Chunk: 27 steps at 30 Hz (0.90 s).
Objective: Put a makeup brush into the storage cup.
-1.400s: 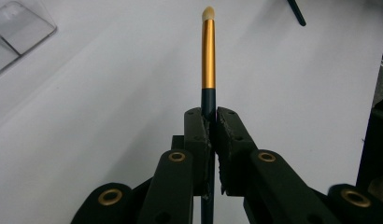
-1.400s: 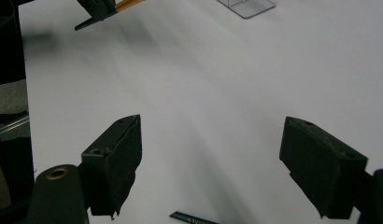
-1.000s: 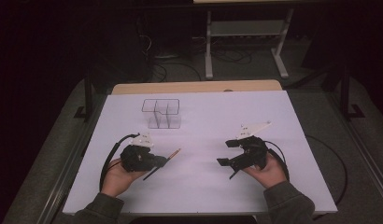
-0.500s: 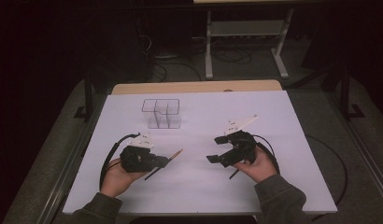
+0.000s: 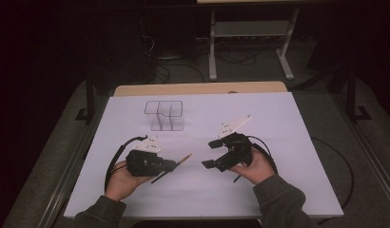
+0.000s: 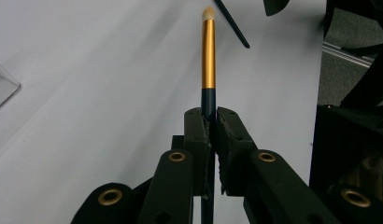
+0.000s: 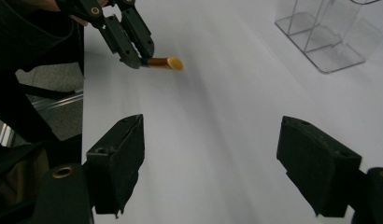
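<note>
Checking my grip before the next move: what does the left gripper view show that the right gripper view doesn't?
Left gripper view: the left tongs shut on the brush at its dark handle, gold ferrule and pale tip ahead.

Right gripper view: the right tongs open with nothing between them, and the clear organizer ahead.

Both: the brush in the left tongs over the white table sheet.

The right tool (image 7: 210, 163) hangs wide open over the white table (image 7: 217, 102), facing the left tool (image 7: 133, 44) gripping a brush (image 7: 164, 62).

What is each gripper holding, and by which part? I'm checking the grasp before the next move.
The left gripper is shut on a thin makeup brush with a gold ferrule, clamping its dark handle just below the ferrule. The right gripper is open, holding nothing.
</note>
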{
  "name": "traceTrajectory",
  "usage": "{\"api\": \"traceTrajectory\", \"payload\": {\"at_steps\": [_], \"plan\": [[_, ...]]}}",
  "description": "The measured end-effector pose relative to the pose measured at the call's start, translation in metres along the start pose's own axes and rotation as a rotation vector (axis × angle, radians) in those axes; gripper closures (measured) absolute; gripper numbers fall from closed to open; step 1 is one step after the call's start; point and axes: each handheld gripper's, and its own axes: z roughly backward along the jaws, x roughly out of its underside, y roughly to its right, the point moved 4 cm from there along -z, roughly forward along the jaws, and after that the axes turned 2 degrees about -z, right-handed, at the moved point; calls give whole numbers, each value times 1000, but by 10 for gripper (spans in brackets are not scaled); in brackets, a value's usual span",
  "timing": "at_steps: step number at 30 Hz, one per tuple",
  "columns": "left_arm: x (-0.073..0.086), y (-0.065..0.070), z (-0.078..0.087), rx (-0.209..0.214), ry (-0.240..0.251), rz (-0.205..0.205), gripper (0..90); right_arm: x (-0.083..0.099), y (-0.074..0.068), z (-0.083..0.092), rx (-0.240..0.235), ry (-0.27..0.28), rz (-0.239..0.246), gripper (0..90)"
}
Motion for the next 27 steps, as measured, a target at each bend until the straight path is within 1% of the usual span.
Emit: {"api": "traceTrajectory", "payload": {"at_steps": [1, 3, 4, 5, 6, 7, 8, 10, 11, 14, 15, 16, 17, 19, 20, 21, 22, 23, 24, 26, 27], "plan": [[-1, 1, -1, 3, 12, 11, 831, -1, -1, -2, -9, -5, 5, 229], [-2, 0, -2, 3, 3, -9, 831, -2, -2, -4, -17, -11, 7, 236], [-2, 0, -2, 3, 3, -9, 831, -2, -2, -4, -17, -11, 7, 236], [-3, 1, -4, 9, 12, -11, 831, -4, -3, -6, -31, -8, 17, 252], [-3, 1, -4, 9, 12, -11, 831, -4, -3, -6, -34, -10, 14, 258], [-4, 2, -5, 12, 21, -10, 831, -5, -3, -7, -40, -8, 28, 263], [-4, 2, -5, 12, 21, -10, 831, -6, -4, -7, -46, -6, 24, 266], [-5, 3, -5, 19, 24, -17, 831, -7, -3, -8, -44, -11, 33, 269], [-6, 4, -6, 20, 22, -30, 831, -8, -5, -9, -52, -6, 20, 284], [-7, 5, -7, 26, 21, -26, 831, -10, -5, -11, -67, -5, 35, 318], [-8, 5, -7, 30, 23, -30, 831, -10, -7, -12, -82, -3, 28, 329], [-8, 5, -7, 32, 25, -31, 831, -11, -7, -12, -104, 3, 31, 346], [-8, 5, -7, 33, 23, -35, 831, -12, -9, -13, -116, 7, 31, 362], [-9, 6, -8, 35, 24, -32, 831, -13, -11, -13, -123, 6, 31, 373], [-9, 6, -8, 40, 25, -37, 831, -14, -11, -14, -123, 5, 48, 393], [-9, 6, -9, 41, 20, -40, 831, -15, -13, -14, -129, 2, 53, 408], [-10, 7, -9, 42, 19, -42, 831, -16, -14, -15, -140, -4, 49, 422], [-11, 7, -9, 42, 23, -52, 831, -16, -14, -15, -140, -5, 62, 437], [-11, 8, -10, 44, 30, -51, 831, -17, -15, -16, -148, -12, 62, 455], [-12, 9, -10, 48, 28, -53, 831, -17, -16, -19, -164, -20, 68, 502], [-13, 11, -10, 56, 35, -52, 831, -17, -16, -20, -177, -22, 70, 528]]}}
